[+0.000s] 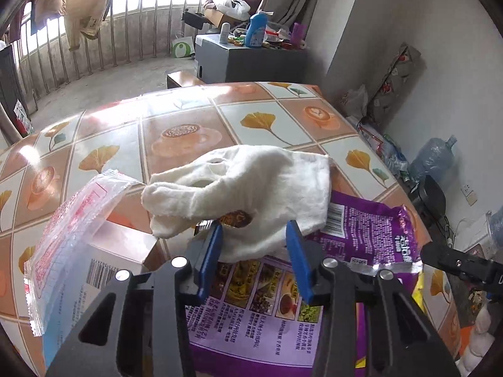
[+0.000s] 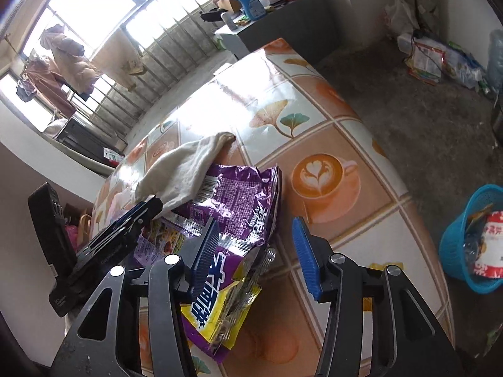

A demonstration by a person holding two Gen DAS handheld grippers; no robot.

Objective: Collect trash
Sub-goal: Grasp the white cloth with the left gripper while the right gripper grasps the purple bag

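A white cloth [image 1: 251, 188] lies crumpled on a torn purple snack bag [image 1: 364, 229] on the patterned table [image 1: 188, 119]. My left gripper [image 1: 254, 227] points down at the cloth's near edge. Its blue pads stand partly apart with the cloth between them, and no pinch shows. A clear plastic bag with red print [image 1: 72, 226] lies to the left. My right gripper [image 2: 256, 224] hangs over the purple snack bag [image 2: 239, 207] at its torn silver edge. The left pad is over the bag and the right pad is clear of it, so this gripper is open. The white cloth [image 2: 182, 169] lies beyond.
A blue basket [image 2: 452, 251] holding wrappers stands on the floor past the table's right edge. A grey cabinet [image 1: 251, 59] crowded with bottles stands behind the table. Bags and a water jug [image 1: 430, 157] line the wall.
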